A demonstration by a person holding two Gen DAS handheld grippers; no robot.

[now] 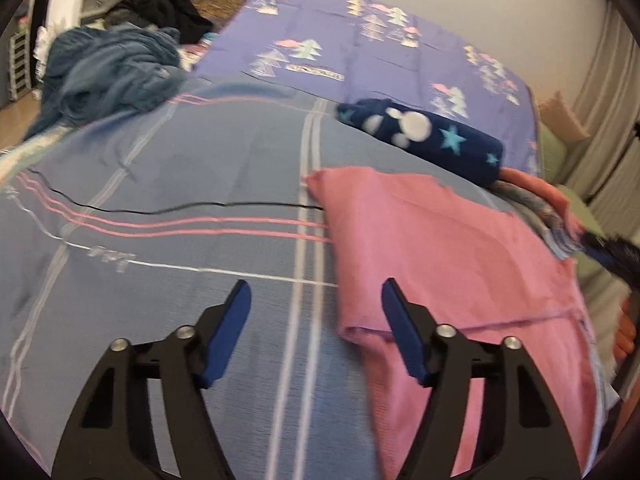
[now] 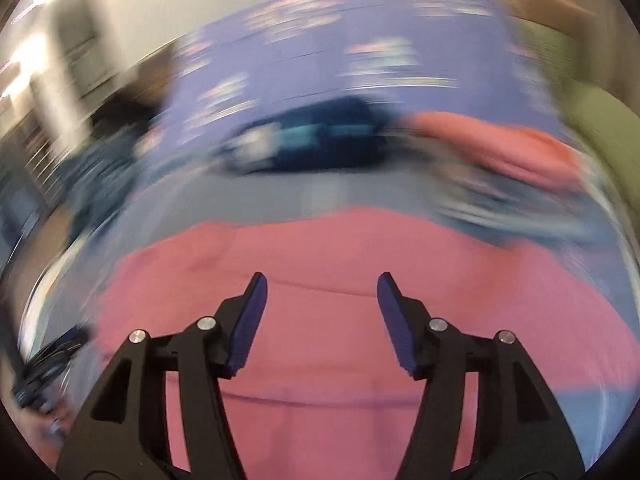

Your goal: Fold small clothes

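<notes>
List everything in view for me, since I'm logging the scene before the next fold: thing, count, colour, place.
pink cloth: one, pink, folded flat on the bed's near right side
rolled fleece: one, navy with stars and white dots, behind the pink cloth
folded stack: one, orange and grey pieces, far right edge
rumpled blanket: one, grey-blue, far left
dark clothes: one heap, black, behind the blanket
bedspread: one, blue-grey with pink and white stripes
purple sheet: one, purple with tree print, far end
left gripper: fingers open, empty, at the pink cloth's left edge
right gripper: fingers open, empty, above the pink cloth
</notes>
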